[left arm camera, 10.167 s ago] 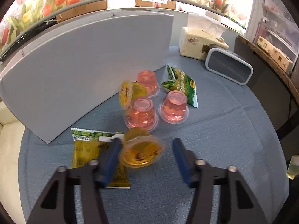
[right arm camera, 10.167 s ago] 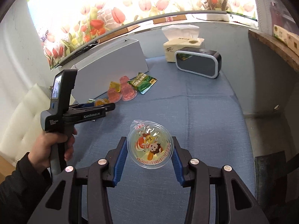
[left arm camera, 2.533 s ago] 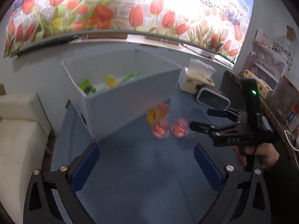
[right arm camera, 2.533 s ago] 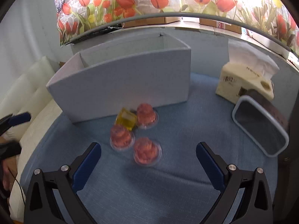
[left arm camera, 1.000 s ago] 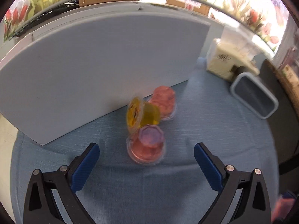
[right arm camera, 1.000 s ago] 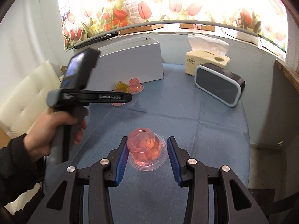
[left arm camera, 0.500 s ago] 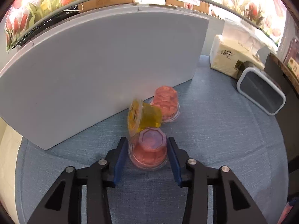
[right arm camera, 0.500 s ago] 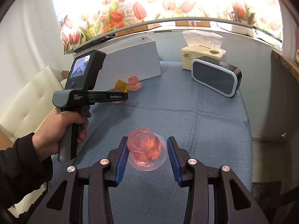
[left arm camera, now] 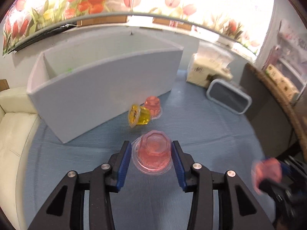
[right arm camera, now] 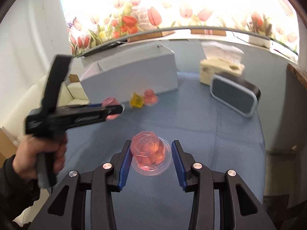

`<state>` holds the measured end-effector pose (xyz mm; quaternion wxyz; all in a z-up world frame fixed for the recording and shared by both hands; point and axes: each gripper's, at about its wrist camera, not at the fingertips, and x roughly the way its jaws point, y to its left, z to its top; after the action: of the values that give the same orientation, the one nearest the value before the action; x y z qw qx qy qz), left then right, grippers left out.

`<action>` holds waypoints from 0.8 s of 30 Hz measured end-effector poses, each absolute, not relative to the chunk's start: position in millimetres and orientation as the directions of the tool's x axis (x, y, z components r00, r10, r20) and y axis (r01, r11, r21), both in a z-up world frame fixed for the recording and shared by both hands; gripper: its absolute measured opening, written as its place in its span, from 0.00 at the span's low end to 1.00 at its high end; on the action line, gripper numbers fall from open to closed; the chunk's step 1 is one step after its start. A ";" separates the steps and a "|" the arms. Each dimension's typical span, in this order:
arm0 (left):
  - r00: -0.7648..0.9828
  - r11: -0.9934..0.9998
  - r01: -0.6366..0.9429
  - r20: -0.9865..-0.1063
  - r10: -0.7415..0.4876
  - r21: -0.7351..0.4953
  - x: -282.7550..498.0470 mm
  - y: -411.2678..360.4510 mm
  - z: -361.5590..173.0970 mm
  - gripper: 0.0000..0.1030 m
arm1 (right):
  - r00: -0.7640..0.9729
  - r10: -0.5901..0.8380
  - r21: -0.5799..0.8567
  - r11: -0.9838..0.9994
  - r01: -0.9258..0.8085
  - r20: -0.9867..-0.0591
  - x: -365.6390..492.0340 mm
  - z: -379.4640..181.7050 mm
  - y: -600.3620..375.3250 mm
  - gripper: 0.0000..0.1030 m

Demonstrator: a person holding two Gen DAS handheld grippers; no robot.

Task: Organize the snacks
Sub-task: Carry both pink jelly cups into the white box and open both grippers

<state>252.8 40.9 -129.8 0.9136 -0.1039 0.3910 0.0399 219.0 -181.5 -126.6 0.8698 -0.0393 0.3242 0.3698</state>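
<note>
Before the grey box (left arm camera: 107,88), both grippers' jaws pinch pink jelly cups (left arm camera: 154,152) (right arm camera: 148,153).

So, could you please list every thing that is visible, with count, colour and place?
pink jelly cups: three; one in the left gripper, one in the right gripper, one by the box
yellow jelly cup: one, on its side beside the box
box: one, grey-white, back of table
tissue box: one, cream, back right
speaker: one, dark with pale rim, right
table: one, blue cloth
left gripper, right gripper: black, blue pads
</note>
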 end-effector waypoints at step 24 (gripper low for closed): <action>0.716 0.957 -0.202 -0.698 -0.002 -0.210 346.3 192.8 -64.2 0.45 | 0.455 0.642 0.175 0.675 -0.716 -0.617 416.7 -39.4 24.9 0.44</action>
<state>346.3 192.8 -64.2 0.9162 -0.1365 0.3728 0.0546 416.7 24.9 -39.4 0.8511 -0.0551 0.3367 0.3992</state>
